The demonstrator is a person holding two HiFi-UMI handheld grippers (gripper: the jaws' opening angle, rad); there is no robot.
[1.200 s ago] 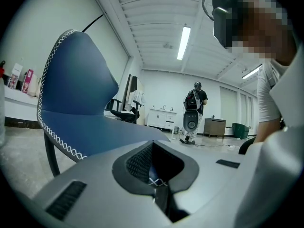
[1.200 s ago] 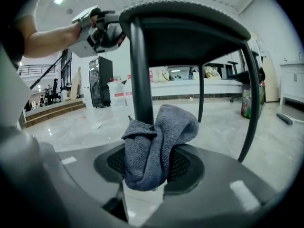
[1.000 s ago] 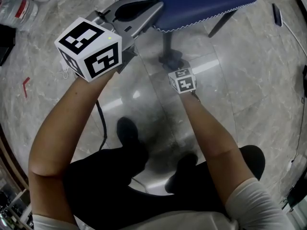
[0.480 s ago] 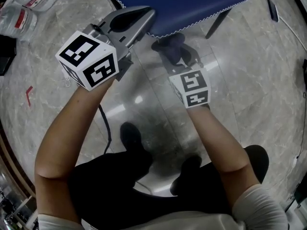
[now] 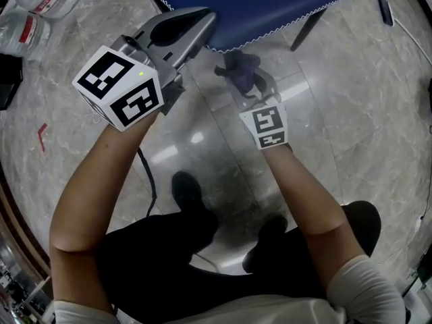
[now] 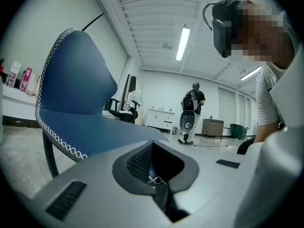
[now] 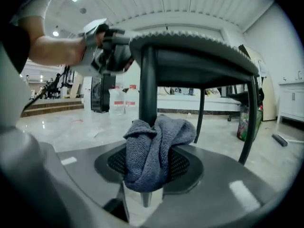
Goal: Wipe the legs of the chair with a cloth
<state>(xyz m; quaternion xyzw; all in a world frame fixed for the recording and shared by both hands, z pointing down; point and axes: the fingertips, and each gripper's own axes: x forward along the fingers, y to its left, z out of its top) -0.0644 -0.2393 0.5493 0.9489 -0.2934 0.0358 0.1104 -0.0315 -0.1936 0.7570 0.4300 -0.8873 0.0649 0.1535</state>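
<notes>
Right hand-held gripper (image 5: pixel 246 92) raised, grasping cloth (image 7: pixel 154 151) against chair leg (image 7: pixel 147 84) | left hand-held gripper (image 5: pixel 201 20) clenched on seat edge (image 5: pixel 270 31)

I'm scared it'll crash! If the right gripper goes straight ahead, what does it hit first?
Probably the chair leg: it stands straight ahead, just behind the cloth that the right gripper holds. Whether they touch is unclear.

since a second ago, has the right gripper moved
Yes. The right gripper with its cloth has come up the chair leg, from near its foot to just under the blue seat.
</notes>
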